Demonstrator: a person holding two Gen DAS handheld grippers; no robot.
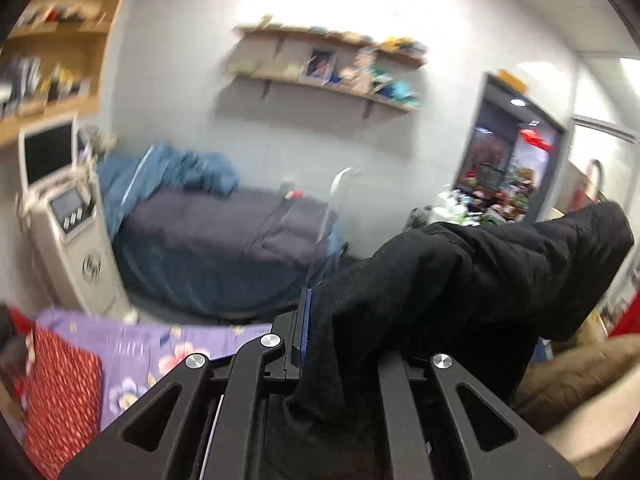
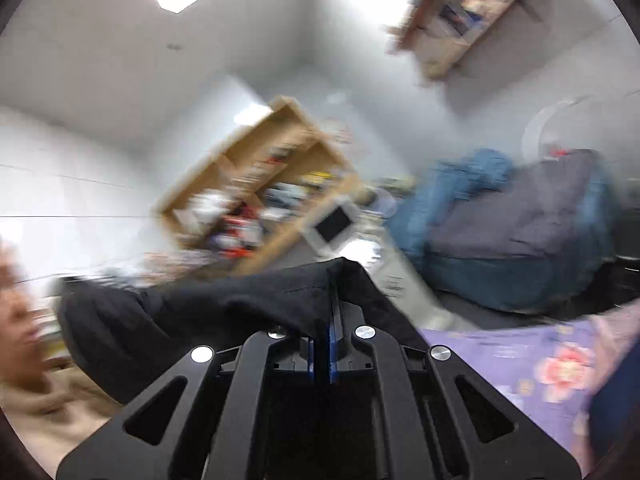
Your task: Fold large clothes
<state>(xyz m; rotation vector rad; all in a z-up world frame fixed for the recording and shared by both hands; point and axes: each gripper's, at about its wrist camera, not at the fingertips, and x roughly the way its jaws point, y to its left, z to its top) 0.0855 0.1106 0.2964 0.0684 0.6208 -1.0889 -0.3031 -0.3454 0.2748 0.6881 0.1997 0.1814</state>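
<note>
A large black garment (image 1: 480, 280) hangs in the air between both grippers. My left gripper (image 1: 320, 320) is shut on one edge of it; the cloth drapes over and hides the right finger, and the blue pad of the left finger (image 1: 306, 320) shows. In the right wrist view my right gripper (image 2: 326, 320) is shut on another edge of the black garment (image 2: 224, 300), which stretches away to the left. Both grippers are raised well above the purple floral sheet (image 1: 132, 352), also in the right wrist view (image 2: 520, 360).
A red patterned cloth (image 1: 60, 392) lies on the sheet at left. A white machine with a screen (image 1: 68, 216) stands beyond it. A bed with blue and grey covers (image 1: 208, 240) is behind. Wall shelves (image 1: 328, 68) and a person's face (image 2: 16, 312) show.
</note>
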